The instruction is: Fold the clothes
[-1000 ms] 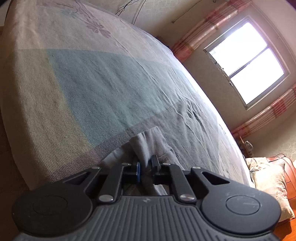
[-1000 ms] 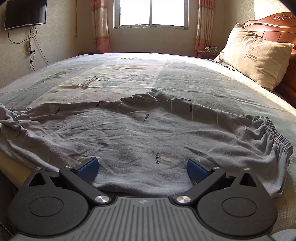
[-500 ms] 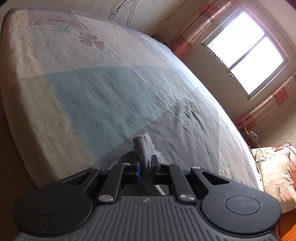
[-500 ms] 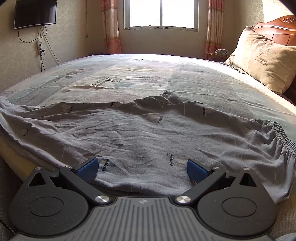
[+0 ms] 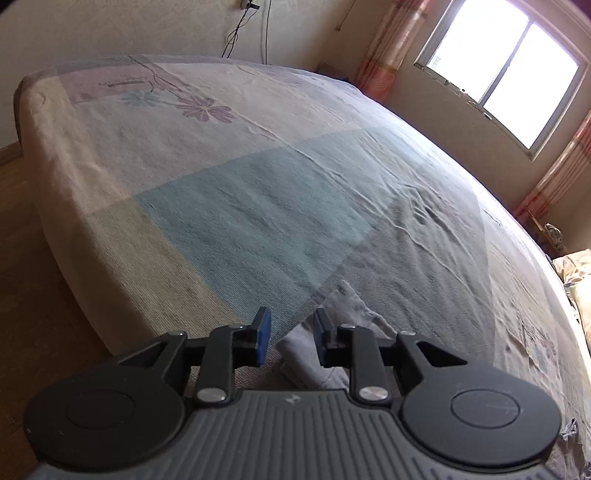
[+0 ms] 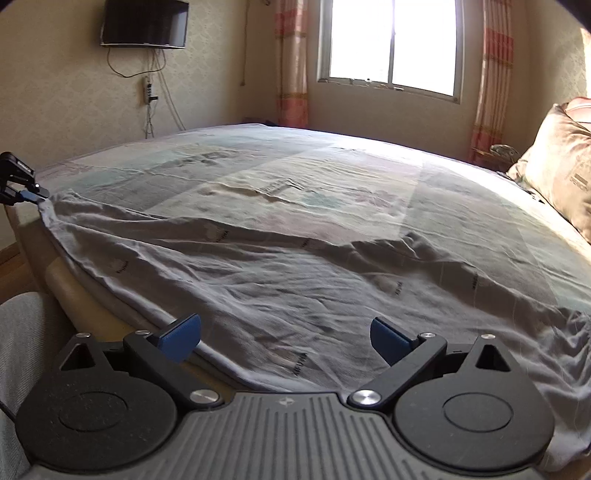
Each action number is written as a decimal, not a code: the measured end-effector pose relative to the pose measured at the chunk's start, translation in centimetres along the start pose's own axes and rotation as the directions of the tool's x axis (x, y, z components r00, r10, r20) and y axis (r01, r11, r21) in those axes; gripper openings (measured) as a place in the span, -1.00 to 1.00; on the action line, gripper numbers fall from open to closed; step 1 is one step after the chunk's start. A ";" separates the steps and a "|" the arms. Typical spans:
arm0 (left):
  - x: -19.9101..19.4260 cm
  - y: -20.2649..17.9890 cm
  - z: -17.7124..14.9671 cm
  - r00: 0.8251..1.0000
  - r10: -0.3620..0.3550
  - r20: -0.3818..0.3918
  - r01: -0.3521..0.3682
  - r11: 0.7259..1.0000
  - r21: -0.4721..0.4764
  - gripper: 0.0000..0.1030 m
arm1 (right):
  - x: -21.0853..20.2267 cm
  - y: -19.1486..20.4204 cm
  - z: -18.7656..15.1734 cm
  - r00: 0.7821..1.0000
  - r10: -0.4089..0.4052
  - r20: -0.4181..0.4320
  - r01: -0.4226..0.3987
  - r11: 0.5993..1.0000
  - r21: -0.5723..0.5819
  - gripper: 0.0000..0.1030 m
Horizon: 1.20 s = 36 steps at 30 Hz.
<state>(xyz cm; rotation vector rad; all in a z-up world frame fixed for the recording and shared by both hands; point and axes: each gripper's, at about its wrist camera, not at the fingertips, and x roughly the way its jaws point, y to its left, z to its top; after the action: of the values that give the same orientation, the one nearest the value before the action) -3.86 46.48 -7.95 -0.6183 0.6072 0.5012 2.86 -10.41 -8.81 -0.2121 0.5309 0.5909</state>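
The left gripper [image 5: 290, 338] is opening, releasing the grey trousers' [image 6: 295, 280] corner it pinched a second ago; cloth now lies loose between its jaws. The right gripper [image 6: 284, 338], wide, is closing over the hem at 6 o'clock on the bed [image 6: 332, 177]; spreading seems finished

We see a wide bed [image 6: 332, 177] filling mid-frame, its sheet in pale blue, beige and grey blocks with purple flowers [image 5: 205, 109]. At top centre a bright window [image 6: 391, 40] sits between striped curtains [image 6: 493, 74]. A TV [image 6: 144, 23] hangs upper left on patterned wallpaper; a pillow [image 6: 557, 166] lies far right; wood floor [image 5: 33, 280] lower left
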 end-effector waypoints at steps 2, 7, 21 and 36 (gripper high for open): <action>-1.1 -1.1 -0.1 1.000 -0.024 0.010 0.023 0.998 0.065 -0.43 | 0.4 1.5 1.2 0.996 0.086 -0.021 -0.088 0.993 -0.075 0.17; -2.0 -8.3 -3.2 0.993 -0.086 -0.085 0.112 0.918 0.379 -0.10 | 3.1 6.6 3.9 0.963 0.252 -0.089 -0.268 0.908 -0.322 -0.33; -0.3 -17.7 -11.6 0.951 -0.203 -0.231 0.308 0.653 0.692 0.35 | 8.7 13.1 6.2 0.909 0.311 -0.276 -0.416 0.709 -0.570 -0.71; -0.7 -17.6 -9.8 0.918 -0.265 -0.295 0.394 0.691 0.607 0.53 | 7.0 10.5 8.5 0.802 0.494 -0.335 -0.590 0.741 -0.319 -0.83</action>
<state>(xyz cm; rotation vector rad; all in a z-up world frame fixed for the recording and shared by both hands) 2.46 27.36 -7.18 -0.0798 0.7759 -0.1382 5.19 4.33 -5.75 -0.5414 0.6967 1.2772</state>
